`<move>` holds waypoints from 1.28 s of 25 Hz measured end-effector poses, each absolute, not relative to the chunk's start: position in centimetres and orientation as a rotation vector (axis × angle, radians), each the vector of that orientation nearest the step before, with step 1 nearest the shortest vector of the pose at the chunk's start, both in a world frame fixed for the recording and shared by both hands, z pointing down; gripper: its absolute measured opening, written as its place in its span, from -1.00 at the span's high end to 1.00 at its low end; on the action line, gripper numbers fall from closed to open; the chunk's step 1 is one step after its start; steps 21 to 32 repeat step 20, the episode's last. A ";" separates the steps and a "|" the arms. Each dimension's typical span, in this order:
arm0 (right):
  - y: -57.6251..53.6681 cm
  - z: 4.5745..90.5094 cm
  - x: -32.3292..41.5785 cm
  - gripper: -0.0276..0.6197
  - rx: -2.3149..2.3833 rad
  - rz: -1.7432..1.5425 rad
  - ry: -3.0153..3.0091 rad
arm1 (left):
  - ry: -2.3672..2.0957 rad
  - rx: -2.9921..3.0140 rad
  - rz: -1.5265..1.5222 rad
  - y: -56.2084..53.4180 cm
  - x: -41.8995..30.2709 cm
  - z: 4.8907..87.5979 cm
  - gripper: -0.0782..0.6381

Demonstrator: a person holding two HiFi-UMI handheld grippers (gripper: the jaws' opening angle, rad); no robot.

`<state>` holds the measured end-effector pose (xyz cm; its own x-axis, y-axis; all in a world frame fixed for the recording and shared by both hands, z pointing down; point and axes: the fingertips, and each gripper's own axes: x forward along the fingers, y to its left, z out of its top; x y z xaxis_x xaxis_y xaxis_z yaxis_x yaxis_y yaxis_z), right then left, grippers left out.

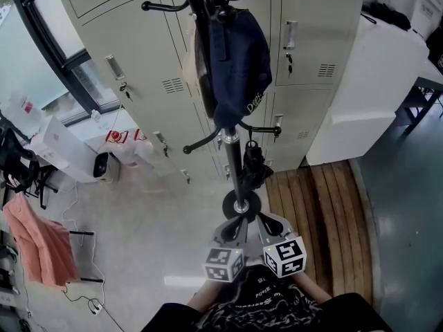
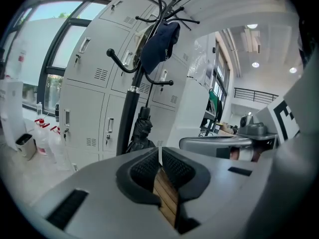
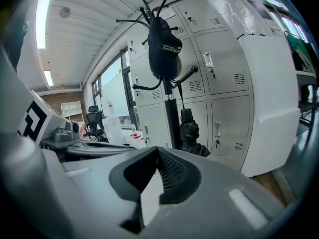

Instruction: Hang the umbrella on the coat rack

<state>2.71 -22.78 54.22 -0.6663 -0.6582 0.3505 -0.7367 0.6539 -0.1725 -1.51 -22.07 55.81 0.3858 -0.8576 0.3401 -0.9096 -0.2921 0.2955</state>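
The black coat rack stands in front of grey lockers. A folded black umbrella hangs from a low hook on its right side, also seen as the umbrella and umbrella in both gripper views. A dark blue bag hangs higher on the rack. My left gripper and right gripper are side by side just short of the rack's round base, apart from the umbrella. The left gripper is shut with nothing in it. The right gripper is shut and empty too.
Grey lockers line the wall behind the rack. A white cabinet stands at the right, beside a wooden slat platform. At the left are a white box, a red-and-white bag and an orange cloth with cables.
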 end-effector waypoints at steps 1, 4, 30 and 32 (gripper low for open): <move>-22.7 54.2 2.7 0.91 1.122 0.438 -2.619 | -1.515 2.214 0.162 -22.0 -1.4 55.9 0.70; -22.3 54.2 2.5 0.91 1.114 0.431 -2.622 | -1.507 2.211 0.166 -21.7 -1.4 56.1 0.70; -20.8 54.7 3.0 0.91 1.123 0.414 -2.595 | -1.549 2.252 0.215 -20.8 -0.7 56.1 0.70; -20.8 54.7 3.0 0.91 1.123 0.414 -2.595 | -1.549 2.252 0.215 -20.8 -0.7 56.1 0.70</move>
